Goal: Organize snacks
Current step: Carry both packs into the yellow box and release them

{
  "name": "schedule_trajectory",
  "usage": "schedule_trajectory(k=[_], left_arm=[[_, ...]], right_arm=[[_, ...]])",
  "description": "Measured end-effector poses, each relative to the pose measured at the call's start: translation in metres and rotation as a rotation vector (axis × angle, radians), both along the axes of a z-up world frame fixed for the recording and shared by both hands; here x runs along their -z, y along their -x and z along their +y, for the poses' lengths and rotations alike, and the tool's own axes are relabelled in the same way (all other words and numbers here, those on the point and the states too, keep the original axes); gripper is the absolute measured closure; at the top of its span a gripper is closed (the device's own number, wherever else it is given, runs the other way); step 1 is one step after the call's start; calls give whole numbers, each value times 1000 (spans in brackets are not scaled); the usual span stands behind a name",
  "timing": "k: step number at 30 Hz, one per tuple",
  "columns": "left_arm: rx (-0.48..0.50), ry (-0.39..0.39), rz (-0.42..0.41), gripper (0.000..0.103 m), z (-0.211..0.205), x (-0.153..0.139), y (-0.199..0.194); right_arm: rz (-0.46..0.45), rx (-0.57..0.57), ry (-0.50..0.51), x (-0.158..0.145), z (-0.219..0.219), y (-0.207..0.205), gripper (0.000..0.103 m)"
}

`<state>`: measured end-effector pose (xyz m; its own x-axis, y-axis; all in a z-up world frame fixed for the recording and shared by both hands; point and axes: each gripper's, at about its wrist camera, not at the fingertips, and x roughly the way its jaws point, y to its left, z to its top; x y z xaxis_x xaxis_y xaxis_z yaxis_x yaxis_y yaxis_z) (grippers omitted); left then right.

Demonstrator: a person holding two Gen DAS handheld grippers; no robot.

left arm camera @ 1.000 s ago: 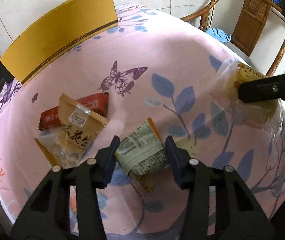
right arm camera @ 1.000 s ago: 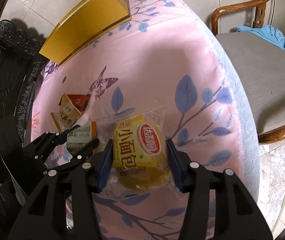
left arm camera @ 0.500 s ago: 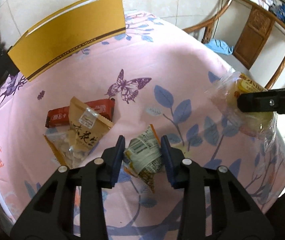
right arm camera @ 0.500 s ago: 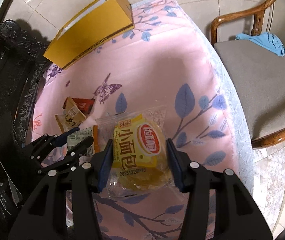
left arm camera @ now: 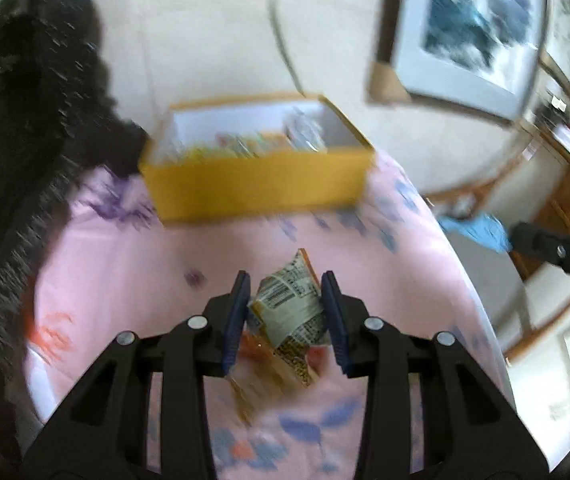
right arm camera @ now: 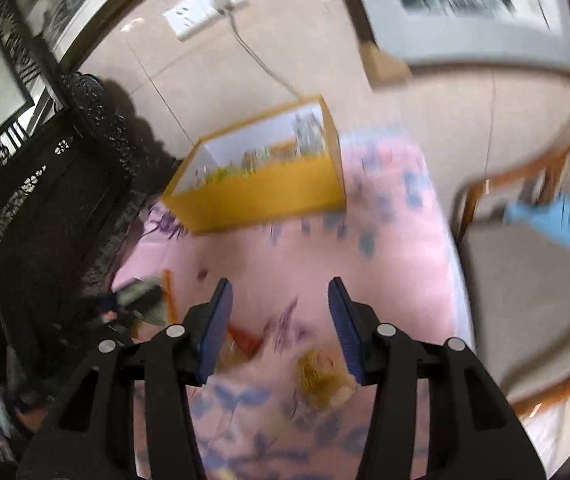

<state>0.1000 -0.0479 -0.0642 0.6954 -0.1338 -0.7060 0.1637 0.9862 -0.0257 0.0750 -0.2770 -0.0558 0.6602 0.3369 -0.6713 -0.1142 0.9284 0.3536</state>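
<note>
My left gripper (left arm camera: 286, 292) is shut on a grey-green printed snack packet (left arm camera: 291, 308) and holds it above the pink cloth, facing the open yellow box (left arm camera: 257, 186), which holds several snacks. My right gripper (right arm camera: 280, 304) is open and empty above the cloth. The yellow bread packet (right arm camera: 321, 374) lies blurred on the cloth below and between its fingers. The yellow box also shows in the right wrist view (right arm camera: 261, 190). The left gripper with its packet shows blurred at the left of the right wrist view (right arm camera: 141, 300).
A round table with a pink leaf-print cloth (left arm camera: 133, 276). A red-orange packet (right arm camera: 245, 338) lies under the right gripper. A wooden chair (right arm camera: 525, 280) with a blue cloth (right arm camera: 549, 218) stands to the right. Dark carved furniture (right arm camera: 45, 208) stands to the left. The frames are motion-blurred.
The left gripper lifted its packet and tilted up toward the yellow box. The right gripper let go of the bread packet, opened and also tilted up; the packet now lies on the cloth.
</note>
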Motion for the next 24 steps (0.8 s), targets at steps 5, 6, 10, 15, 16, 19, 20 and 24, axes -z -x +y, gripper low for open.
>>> schedule_trajectory(k=[5, 6, 10, 15, 16, 19, 20, 24], left_arm=[[-59, 26, -28, 66, 21, -19, -23], [-57, 21, -33, 66, 21, -19, -23], [-41, -9, 5, 66, 21, -9, -27], [-20, -6, 38, 66, 16, 6, -29], [-24, -11, 47, 66, 15, 9, -30], [-30, -21, 70, 66, 13, 15, -32], [-27, -24, 73, 66, 12, 16, -31], [-18, -67, 62, 66, 8, 16, -30]], right_arm=[[0, -78, 224, 15, 22, -5, 17], [-12, -100, 298, 30, 28, 1, 1], [125, -177, 269, 109, 13, 4, 1], [197, -258, 307, 154, 17, -12, 1], [223, -293, 300, 161, 22, -16, 1], [237, -315, 353, 175, 36, -19, 27], [256, -309, 342, 178, 37, -20, 42], [264, -225, 289, 161, 34, -15, 50]])
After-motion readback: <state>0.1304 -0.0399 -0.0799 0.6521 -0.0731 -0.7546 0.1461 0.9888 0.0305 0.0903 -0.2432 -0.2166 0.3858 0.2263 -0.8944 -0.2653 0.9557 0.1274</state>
